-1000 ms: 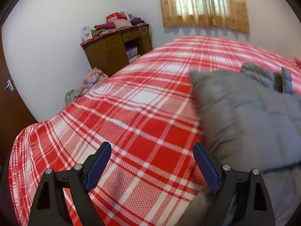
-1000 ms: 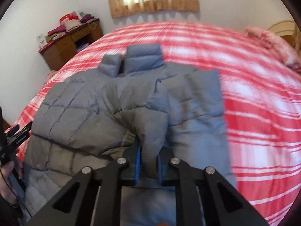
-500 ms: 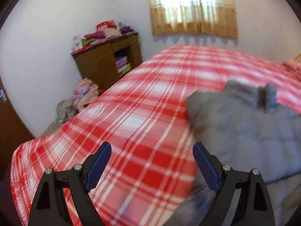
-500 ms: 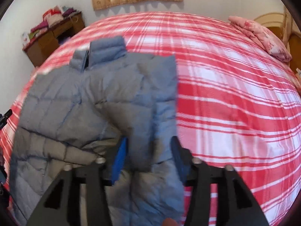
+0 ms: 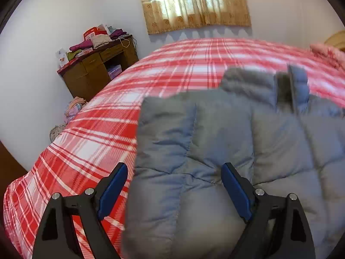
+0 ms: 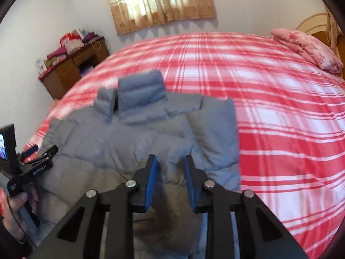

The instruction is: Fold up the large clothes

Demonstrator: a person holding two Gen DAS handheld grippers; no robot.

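Grey puffer jacket point(image 6: 120, 142) lies spread on plaid bed point(image 6: 269, 108), both grippers empty—left gripper point(image 5: 173, 191) spread wide, right gripper point(image 6: 170, 179) narrower—garment looks light, puffy, springy, probably slippery; grip hem or sleeve edges.

A red plaid bed point(image 6: 269, 99) fills the room. A wooden desk point(image 5: 97, 73) piled with clothes stands far left, a curtain point(image 5: 194, 2) hangs behind, and a pink pillow point(image 6: 308, 47) lies far right.
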